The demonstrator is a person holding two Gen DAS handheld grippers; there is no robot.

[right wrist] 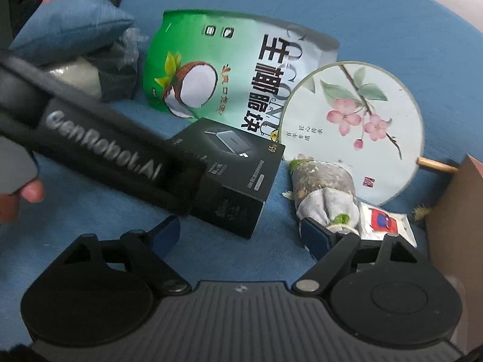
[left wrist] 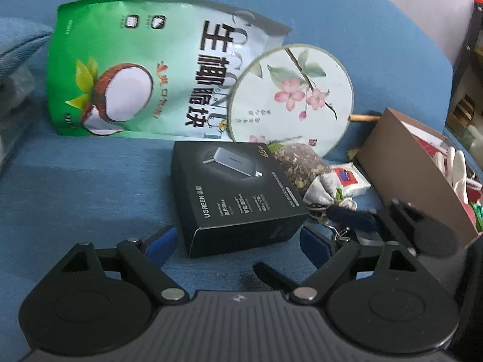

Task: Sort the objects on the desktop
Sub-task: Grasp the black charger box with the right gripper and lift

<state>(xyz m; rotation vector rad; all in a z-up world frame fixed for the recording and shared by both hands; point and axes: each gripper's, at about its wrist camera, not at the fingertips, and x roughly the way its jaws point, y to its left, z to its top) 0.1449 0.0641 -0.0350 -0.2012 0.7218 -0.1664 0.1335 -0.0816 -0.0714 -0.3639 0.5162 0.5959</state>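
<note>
A black UGREEN charger box (left wrist: 238, 193) lies on the blue cloth, its near edge between the tips of my open left gripper (left wrist: 238, 241); it also shows in the right wrist view (right wrist: 238, 178). Behind it lie a green coconut snack bag (left wrist: 145, 69) (right wrist: 229, 72) and a round painted fan (left wrist: 289, 96) (right wrist: 353, 123). A mesh sachet of dried herbs (left wrist: 308, 172) (right wrist: 323, 193) and a small white packet (left wrist: 350, 178) (right wrist: 383, 223) lie to the right. My right gripper (right wrist: 244, 235) is open and empty, its right finger beside the sachet. The left gripper body (right wrist: 99, 150) crosses the right wrist view.
A brown cardboard box (left wrist: 407, 169) (right wrist: 452, 211) with mixed items stands at the right. A blue cushion (right wrist: 69, 27) and clear-wrapped bundles (right wrist: 99, 72) lie at the back left. A dark shelf (left wrist: 471, 60) stands at the far right.
</note>
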